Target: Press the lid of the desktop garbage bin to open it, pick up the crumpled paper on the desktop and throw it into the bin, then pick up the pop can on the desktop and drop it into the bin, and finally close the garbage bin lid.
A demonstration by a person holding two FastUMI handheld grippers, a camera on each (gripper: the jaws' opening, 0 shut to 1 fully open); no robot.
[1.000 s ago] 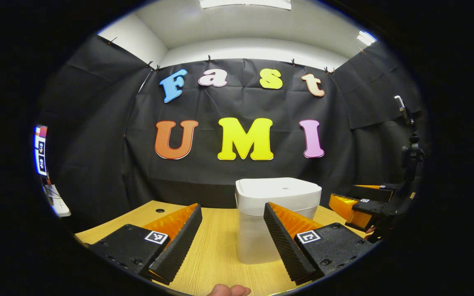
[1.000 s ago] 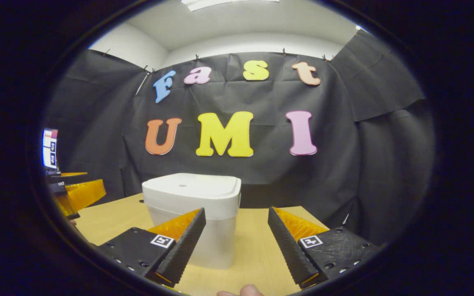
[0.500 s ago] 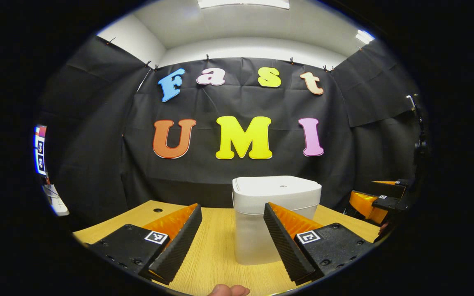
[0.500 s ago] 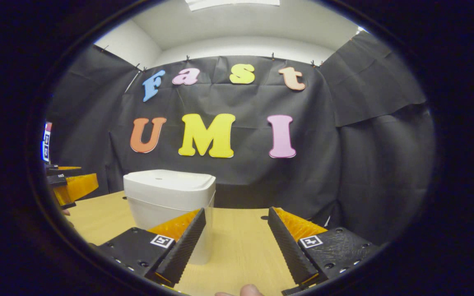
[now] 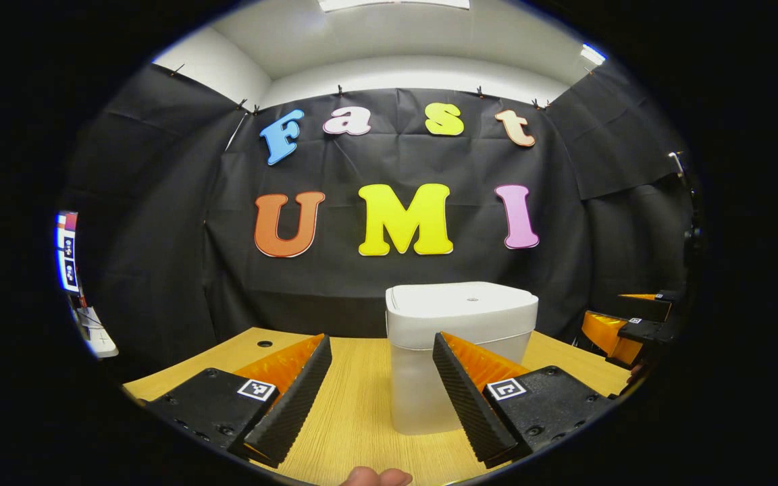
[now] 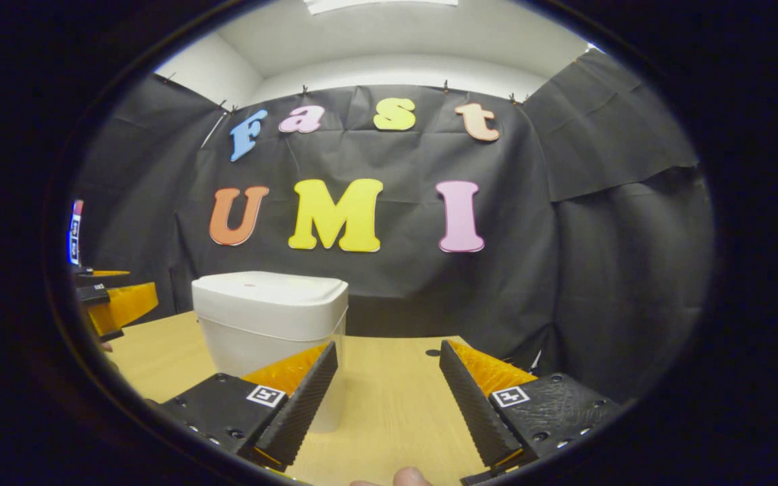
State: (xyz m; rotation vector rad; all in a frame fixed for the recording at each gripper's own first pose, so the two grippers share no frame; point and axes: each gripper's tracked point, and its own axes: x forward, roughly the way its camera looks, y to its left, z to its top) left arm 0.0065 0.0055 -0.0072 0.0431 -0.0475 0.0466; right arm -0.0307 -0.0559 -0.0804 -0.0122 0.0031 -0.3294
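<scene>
Bin (image 5: 460,358) stands on the desk (image 5: 362,405), lid (image 5: 462,304) down, ahead of my left gripper (image 5: 379,395); my right gripper (image 6: 389,398) has it off to the left. Both hold nothing, fingers spread. Risk: an off-centre press could tip the bin.

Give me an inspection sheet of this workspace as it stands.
Surface: light wooden desktop, with a small round hole near its far edge.
Job's things: white plastic desktop garbage bin standing upright, lid shut; crumpled paper and pop can: nothing seen.
Clutter: nothing seen.
Grippers: left gripper open, holding nothing, bin just beyond it; right gripper open, holding nothing, bin at its left finger's side.
Cables: nothing seen.
Surroundings: black cloth booth wall, white ceiling with a light panel, lit screen at the left.
</scene>
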